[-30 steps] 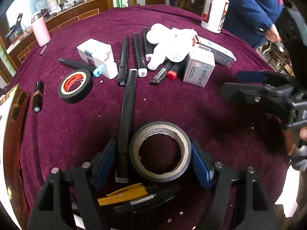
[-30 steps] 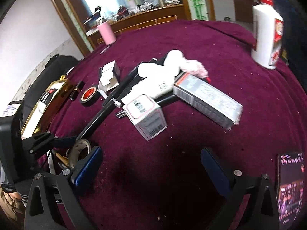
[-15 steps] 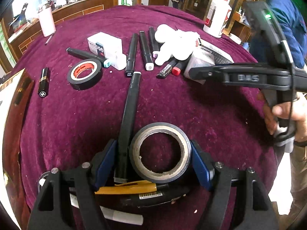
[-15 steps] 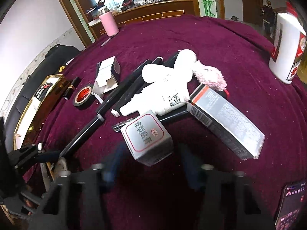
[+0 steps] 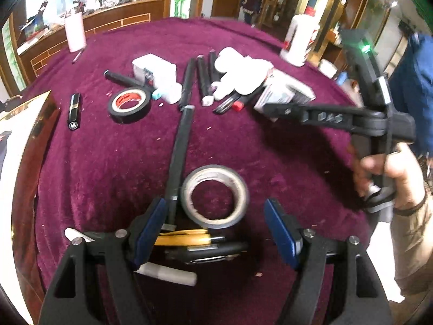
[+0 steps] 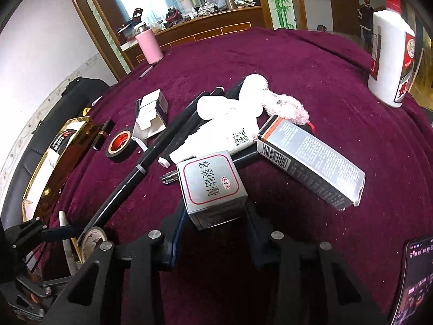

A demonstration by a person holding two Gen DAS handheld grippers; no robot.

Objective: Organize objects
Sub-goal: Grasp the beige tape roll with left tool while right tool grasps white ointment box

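Note:
My left gripper (image 5: 216,227) is open, its blue pads either side of a grey tape roll (image 5: 215,197) and the end of a long black marker (image 5: 180,151) lying on the maroon cloth. A yellow pen (image 5: 184,239) and a white marker (image 5: 165,273) lie just under it. My right gripper (image 6: 213,222) is shut on a small grey medicine box (image 6: 212,188) with red-bordered Chinese label; the gripper also shows in the left wrist view (image 5: 270,107) over that box.
A longer grey box (image 6: 311,159), white bottles (image 6: 224,124), black markers (image 6: 173,130), a red-cored black tape roll (image 5: 129,104), a white carton (image 5: 155,74), a lipstick (image 5: 73,111), a white liquor bottle (image 6: 391,59), a pink flask (image 6: 148,46), a gold box (image 6: 54,162).
My right gripper moved forward to the small grey box and closed on it. My left gripper opened wider and drew back a little from the grey tape roll.

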